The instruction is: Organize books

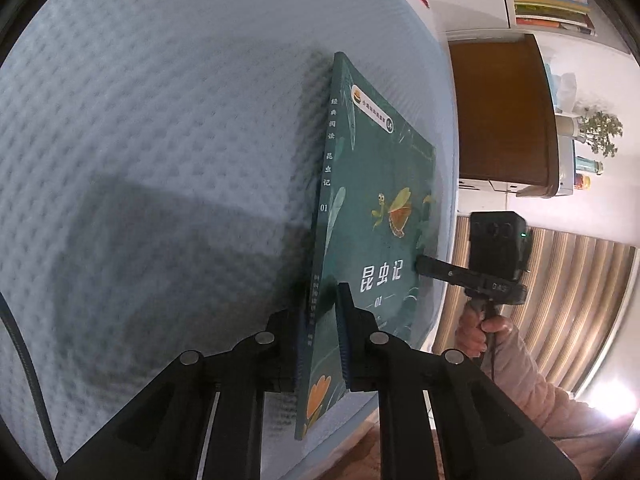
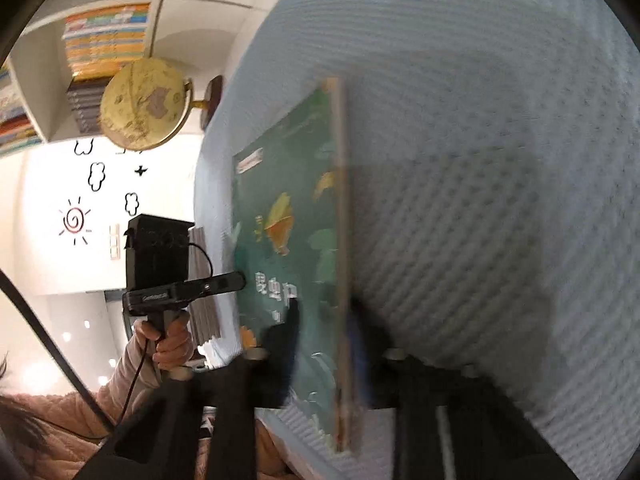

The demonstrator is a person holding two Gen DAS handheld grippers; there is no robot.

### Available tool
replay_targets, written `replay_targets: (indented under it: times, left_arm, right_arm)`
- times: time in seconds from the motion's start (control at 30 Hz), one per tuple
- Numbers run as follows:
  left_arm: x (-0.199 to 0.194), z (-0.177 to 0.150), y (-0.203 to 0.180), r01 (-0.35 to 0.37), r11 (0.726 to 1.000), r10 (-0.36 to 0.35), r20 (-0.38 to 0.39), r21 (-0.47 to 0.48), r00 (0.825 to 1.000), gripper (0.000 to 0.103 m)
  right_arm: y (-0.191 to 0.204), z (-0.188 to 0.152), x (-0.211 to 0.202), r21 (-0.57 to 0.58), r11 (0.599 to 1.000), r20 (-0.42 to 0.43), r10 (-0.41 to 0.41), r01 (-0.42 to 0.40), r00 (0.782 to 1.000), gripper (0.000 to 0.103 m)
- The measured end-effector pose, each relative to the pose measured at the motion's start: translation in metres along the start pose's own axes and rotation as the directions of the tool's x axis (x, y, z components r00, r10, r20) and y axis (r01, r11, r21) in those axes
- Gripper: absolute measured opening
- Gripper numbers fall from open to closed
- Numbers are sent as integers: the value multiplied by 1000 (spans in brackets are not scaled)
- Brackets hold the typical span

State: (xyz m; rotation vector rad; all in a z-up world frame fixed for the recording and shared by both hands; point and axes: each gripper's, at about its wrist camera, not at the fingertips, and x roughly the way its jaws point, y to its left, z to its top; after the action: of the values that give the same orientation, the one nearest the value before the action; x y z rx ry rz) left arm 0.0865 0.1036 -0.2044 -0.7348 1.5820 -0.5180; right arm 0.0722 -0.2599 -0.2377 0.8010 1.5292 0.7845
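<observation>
I have the green book [image 1: 372,208] clamped from both sides. In the left wrist view it stands on edge across the middle of the frame, spine toward the left, its cover with the yellow insect drawing facing right. My left gripper [image 1: 320,320] at the bottom centre has its jaws closed on the spine edge, one pad on each face of the book. In the same view my right gripper [image 1: 432,266] comes in from the right of the frame, its tip against the far edge of the cover, with the hand [image 1: 480,332] and a pale pink sleeve [image 1: 540,396] below it.

In the right wrist view, which is blurred, the book [image 2: 288,240] stands upright in the centre, page edge toward me. My right gripper [image 2: 324,320] has its jaws shut on that edge at lower centre. The left gripper [image 2: 224,282] reaches the book from the left of the frame.

Behind the book lies a pale blue textured mattress [image 1: 160,140]. A globe [image 2: 140,104] and a bookshelf [image 2: 104,36] sit at upper left of the right wrist view.
</observation>
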Motion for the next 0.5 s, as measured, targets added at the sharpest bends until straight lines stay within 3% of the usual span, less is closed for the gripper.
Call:
replay_targets:
  times: [0.13, 0.27, 0.5]
  left_arm:
    - [1, 8, -2, -5, 1000, 5, -2, -4, 1000, 14]
    - [-6, 5, -5, -63, 998, 63, 0, 10, 998, 15]
    - [-7, -3, -6, -87, 996, 88, 18, -4, 996, 15]
  right_arm:
    - [-5, -1, 3, -2, 1000, 2, 23, -23, 1000, 7]
    - [-7, 2, 5, -5, 1000, 7, 31, -31, 1000, 7]
    - [7, 8, 9, -42, 999, 56, -23, 25, 998, 10]
